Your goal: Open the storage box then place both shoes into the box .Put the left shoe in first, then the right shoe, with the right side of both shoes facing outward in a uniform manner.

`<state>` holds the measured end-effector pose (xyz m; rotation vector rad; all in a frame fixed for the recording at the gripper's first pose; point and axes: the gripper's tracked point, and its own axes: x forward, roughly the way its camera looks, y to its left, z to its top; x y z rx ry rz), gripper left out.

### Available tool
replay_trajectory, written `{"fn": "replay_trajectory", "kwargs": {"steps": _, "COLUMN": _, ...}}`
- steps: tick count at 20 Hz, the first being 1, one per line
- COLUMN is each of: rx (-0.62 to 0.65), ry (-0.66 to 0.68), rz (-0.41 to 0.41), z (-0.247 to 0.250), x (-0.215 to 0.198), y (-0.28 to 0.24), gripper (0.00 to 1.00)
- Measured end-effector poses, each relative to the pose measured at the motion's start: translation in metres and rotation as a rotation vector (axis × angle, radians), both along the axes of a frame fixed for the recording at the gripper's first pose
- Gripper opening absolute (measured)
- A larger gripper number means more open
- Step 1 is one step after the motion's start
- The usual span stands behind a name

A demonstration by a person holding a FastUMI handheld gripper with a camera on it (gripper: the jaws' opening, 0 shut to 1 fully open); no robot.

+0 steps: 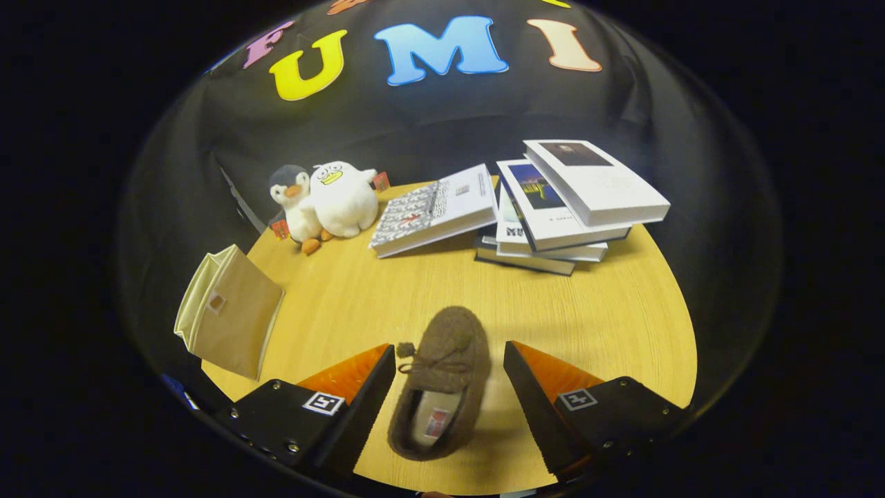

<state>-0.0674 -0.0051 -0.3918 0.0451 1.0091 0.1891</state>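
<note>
At the far left, near the table (608,325) edge, a beige fabric storage box (231,319) sits well apart from everything else, its mouth tipped up and away; whether it counts as fully opened is hard to tell from here. Beyond it stand two plush penguins (325,200), then a patterned book (434,216) leaning against a stack of books (567,207) further right

Nearer in, a brown slipper (440,384) lies on the wood in the gap of the gripper (449,366). The fingers are spread wide, one on each side of the shoe; the left one looks close to or touching the bow-side edge, the right one stands clear with bare table between. Nothing is gripped yet

What the next move turns on: the slipper's long axis runs almost straight ahead, toe pointing away and slightly right, heel opening towards the camera. So closing would pinch it across its width, which looks workable. The box lies off to the left of the fingers, so the carry would go that way
</note>
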Motion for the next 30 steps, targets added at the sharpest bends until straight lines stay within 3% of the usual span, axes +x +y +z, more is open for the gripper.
{"fn": "replay_trajectory", "kwargs": {"steps": 9, "rx": -0.027, "ry": 0.133, "rz": -0.027, "z": -0.052, "x": -0.028, "y": -0.020, "gripper": 0.97}}
{"fn": "replay_trajectory", "kwargs": {"steps": 16, "rx": -0.039, "ry": 0.213, "rz": 0.005, "z": -0.084, "x": -0.030, "y": -0.015, "gripper": 0.94}}
{"fn": "replay_trajectory", "kwargs": {"steps": 18, "rx": -0.037, "ry": 0.230, "rz": 0.000, "z": -0.089, "x": -0.027, "y": -0.015, "gripper": 0.80}}
{"fn": "replay_trajectory", "kwargs": {"steps": 19, "rx": -0.041, "ry": 0.226, "rz": 0.006, "z": -0.086, "x": -0.025, "y": -0.017, "gripper": 0.80}}
{"fn": "replay_trajectory", "kwargs": {"steps": 21, "rx": 0.007, "ry": 0.258, "rz": 0.029, "z": -0.092, "x": -0.027, "y": -0.003, "gripper": 0.50}}
{"fn": "replay_trajectory", "kwargs": {"steps": 22, "rx": -0.053, "ry": 0.250, "rz": 0.045, "z": -0.090, "x": -0.022, "y": -0.013, "gripper": 0.35}}
{"fn": "replay_trajectory", "kwargs": {"steps": 23, "rx": -0.066, "ry": 0.245, "rz": 0.032, "z": -0.100, "x": -0.020, "y": -0.021, "gripper": 0.35}}
{"fn": "replay_trajectory", "kwargs": {"steps": 24, "rx": -0.038, "ry": 0.256, "rz": 0.038, "z": -0.091, "x": -0.024, "y": -0.011, "gripper": 0.00}}
{"fn": "replay_trajectory", "kwargs": {"steps": 30, "rx": 0.047, "ry": 0.238, "rz": 0.031, "z": -0.035, "x": -0.019, "y": 0.019, "gripper": 0.00}}
